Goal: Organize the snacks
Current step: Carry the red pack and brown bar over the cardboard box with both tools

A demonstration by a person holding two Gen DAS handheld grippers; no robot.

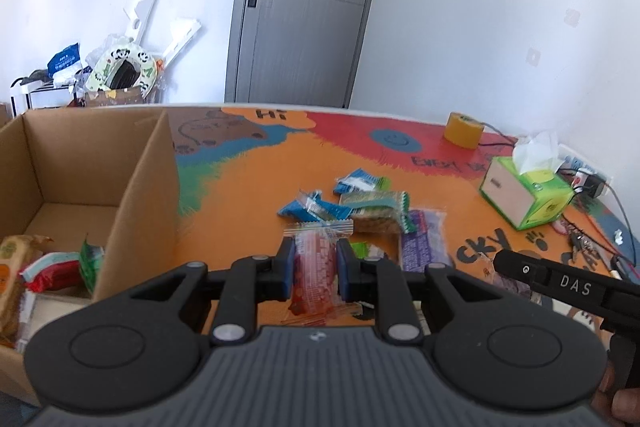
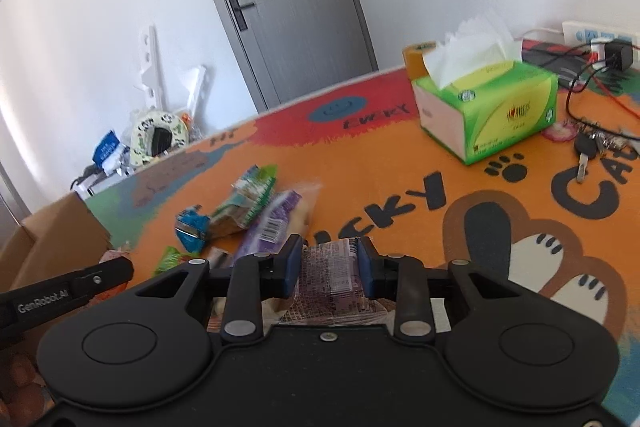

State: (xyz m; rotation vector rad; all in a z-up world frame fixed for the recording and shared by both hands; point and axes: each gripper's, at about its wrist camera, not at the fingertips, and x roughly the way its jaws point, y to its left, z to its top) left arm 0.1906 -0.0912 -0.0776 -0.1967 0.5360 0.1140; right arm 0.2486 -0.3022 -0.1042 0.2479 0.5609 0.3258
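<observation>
"DAS" on the right gripper (image 1: 568, 285); "GenRobot.AI" on the left gripper (image 2: 44, 301).

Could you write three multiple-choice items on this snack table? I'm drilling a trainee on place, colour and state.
1. The green tissue box stands:
A. on the colourful table mat
B. inside the brown cardboard box
C. on the floor

2. The tape roll is:
A. blue
B. yellow
C. black

3. The left gripper is:
A. open over nothing
B. shut on a red clear-wrapped snack packet
C. out of view

Answers: 1 A, the tissue box sits on the mat beside the cables; 2 B, its band shows yellow; 3 B, both blue pads press the packet's sides.
</observation>
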